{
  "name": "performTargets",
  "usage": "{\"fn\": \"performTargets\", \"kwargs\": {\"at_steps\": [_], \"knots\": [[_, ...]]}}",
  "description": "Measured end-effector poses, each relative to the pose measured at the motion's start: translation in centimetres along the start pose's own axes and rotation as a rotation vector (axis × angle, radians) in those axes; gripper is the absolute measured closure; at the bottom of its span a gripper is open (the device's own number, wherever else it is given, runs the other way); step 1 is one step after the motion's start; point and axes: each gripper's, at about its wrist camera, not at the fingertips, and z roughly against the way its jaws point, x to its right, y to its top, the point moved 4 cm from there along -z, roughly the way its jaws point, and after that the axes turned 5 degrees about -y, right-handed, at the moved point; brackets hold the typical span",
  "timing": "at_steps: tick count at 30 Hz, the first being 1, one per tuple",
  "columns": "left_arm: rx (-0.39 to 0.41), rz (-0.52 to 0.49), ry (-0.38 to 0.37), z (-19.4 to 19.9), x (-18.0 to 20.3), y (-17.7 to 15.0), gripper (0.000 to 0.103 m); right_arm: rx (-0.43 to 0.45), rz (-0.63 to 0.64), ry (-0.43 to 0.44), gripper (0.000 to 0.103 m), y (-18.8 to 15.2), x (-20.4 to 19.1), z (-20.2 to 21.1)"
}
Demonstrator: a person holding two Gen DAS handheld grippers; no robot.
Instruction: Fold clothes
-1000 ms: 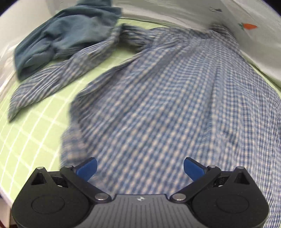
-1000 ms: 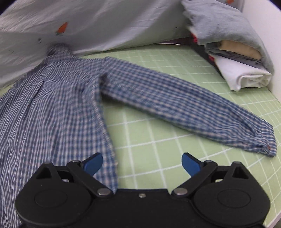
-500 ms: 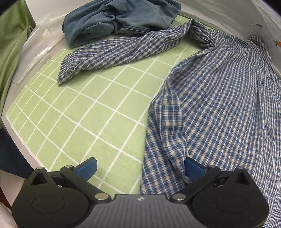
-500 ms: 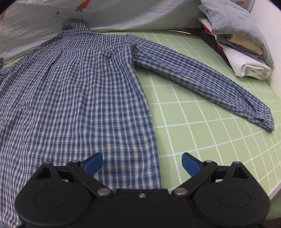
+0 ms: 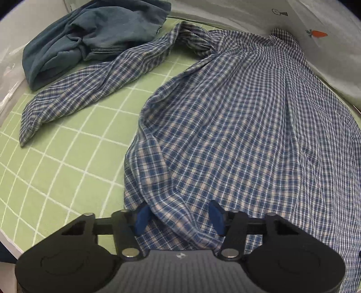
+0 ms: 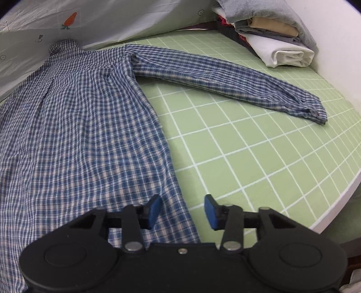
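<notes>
A blue-and-white plaid shirt [image 5: 237,126] lies spread flat on a green grid mat [image 5: 56,157], collar at the far end. Its left sleeve [image 5: 94,85] stretches out crumpled to the left. My left gripper [image 5: 179,218] is at the near left hem, half open, with a raised fold of the hem between its blue pads. In the right wrist view the shirt [image 6: 79,126] fills the left side and its right sleeve [image 6: 225,76] lies straight out to the right. My right gripper [image 6: 182,210] is half open over the near right hem edge.
A bunched dark blue-grey garment [image 5: 90,38] lies at the far left, touching the left sleeve. A stack of folded clothes [image 6: 270,38] stands at the far right. A white carrot-print sheet [image 6: 112,20] runs along the back. The table's edge [image 6: 338,202] curves near on the right.
Both grippers have come down to the shirt's near hem, and their fingers have narrowed from wide open to half open. The left gripper now has a hem fold between its pads.
</notes>
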Motion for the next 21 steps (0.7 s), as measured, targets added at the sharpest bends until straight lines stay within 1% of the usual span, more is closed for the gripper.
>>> {"fn": "performTargets", "kwargs": {"at_steps": [1, 2, 3, 4, 7, 11, 12, 13, 17, 19, 20, 21], "knots": [[0.002, 0.012, -0.003, 0.2, -0.4, 0.0, 0.077, 0.0, -0.008, 0.0, 0.092, -0.1, 0.1, 0.1], [0.006, 0.034, -0.013, 0.4, -0.9, -0.1, 0.082, -0.001, -0.015, 0.0, 0.1, -0.2, 0.2, 0.1], [0.01, 0.055, -0.022, 0.6, -1.4, -0.2, 0.091, -0.001, -0.023, 0.0, 0.102, -0.3, 0.3, 0.2], [0.014, 0.072, -0.027, 0.9, -1.9, -0.4, 0.094, 0.005, -0.025, -0.006, 0.102, -0.3, 0.4, 0.2], [0.025, 0.101, -0.017, 1.6, -3.3, -0.7, 0.097, 0.028, -0.049, -0.034, 0.103, 0.2, 1.4, 0.3], [0.044, 0.138, 0.014, 2.4, -5.2, -0.9, 0.097, 0.059, -0.093, -0.085, 0.103, 0.9, 3.2, 0.1], [0.049, 0.147, 0.022, 2.6, -5.7, -1.0, 0.096, 0.054, -0.095, -0.093, 0.103, 1.0, 3.4, -0.1], [0.054, 0.156, 0.03, 2.8, -6.2, -1.0, 0.092, 0.047, -0.097, -0.1, 0.103, 1.1, 3.6, -0.3], [0.072, 0.193, 0.061, 3.5, -8.2, -1.3, 0.084, 0.01, -0.088, -0.13, 0.102, 1.0, 3.5, -0.9], [0.082, 0.211, 0.077, 3.9, -9.2, -1.4, 0.068, -0.005, -0.073, -0.152, 0.098, 0.9, 3.2, -1.1], [0.086, 0.221, 0.084, 4.1, -9.7, -1.4, 0.064, -0.009, -0.075, -0.157, 0.093, 1.0, 3.0, -1.1], [0.091, 0.23, 0.092, 4.3, -10.2, -1.5, 0.054, -0.011, -0.081, -0.165, 0.076, 1.0, 3.0, -1.0]]}}
